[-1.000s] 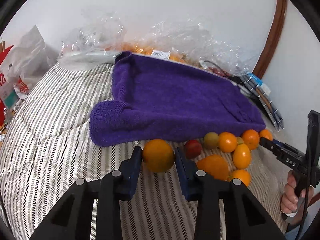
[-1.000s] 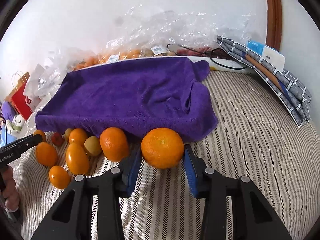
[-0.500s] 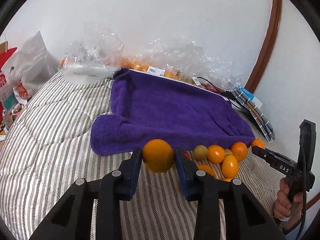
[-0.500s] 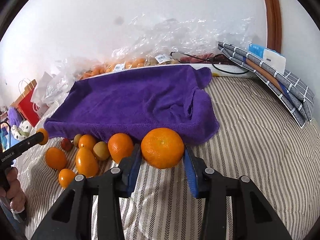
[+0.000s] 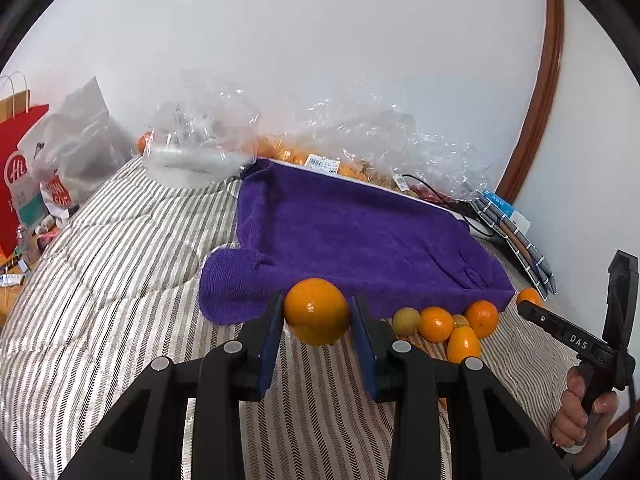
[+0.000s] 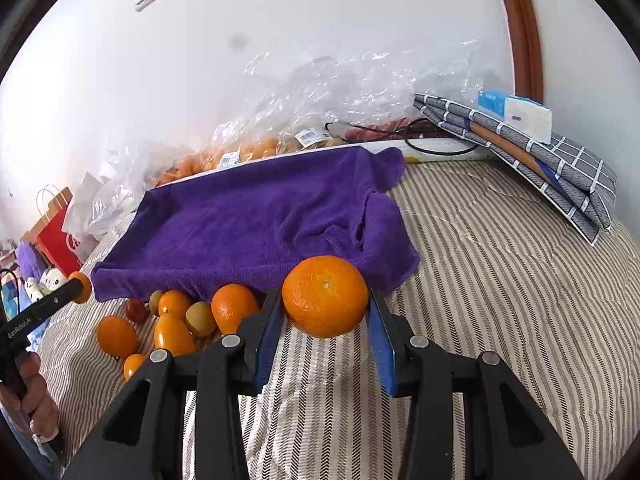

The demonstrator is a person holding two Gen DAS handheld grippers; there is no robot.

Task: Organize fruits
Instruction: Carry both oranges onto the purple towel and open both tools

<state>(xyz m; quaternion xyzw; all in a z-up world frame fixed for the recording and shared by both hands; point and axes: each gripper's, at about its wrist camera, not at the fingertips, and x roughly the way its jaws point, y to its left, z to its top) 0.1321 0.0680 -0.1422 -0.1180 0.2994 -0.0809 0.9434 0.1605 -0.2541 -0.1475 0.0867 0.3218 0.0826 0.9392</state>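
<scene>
My left gripper [image 5: 317,316] clamped on smooth orange [image 5: 317,311], held clear of striped quilt [image 5: 112,280]. My right gripper [image 6: 326,312] clamped on mandarin [image 6: 325,296], also raised. Both aimed at purple towel [image 6: 256,220], likely sorting spot. Loose fruit pile [image 6: 172,320] waits on quilt at towel's near edge.

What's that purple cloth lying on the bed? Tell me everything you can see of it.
The purple towel looks like thick, fluffy terry cloth in one deep violet colour. It lies spread over something tray-shaped on the striped bedcover, sagging in the middle with raised edges, its near corners folded and bunched. Clear plastic bags of fruit sit behind its far edge, and loose small fruits crowd against its near edge. Neither claw touches it.
</scene>
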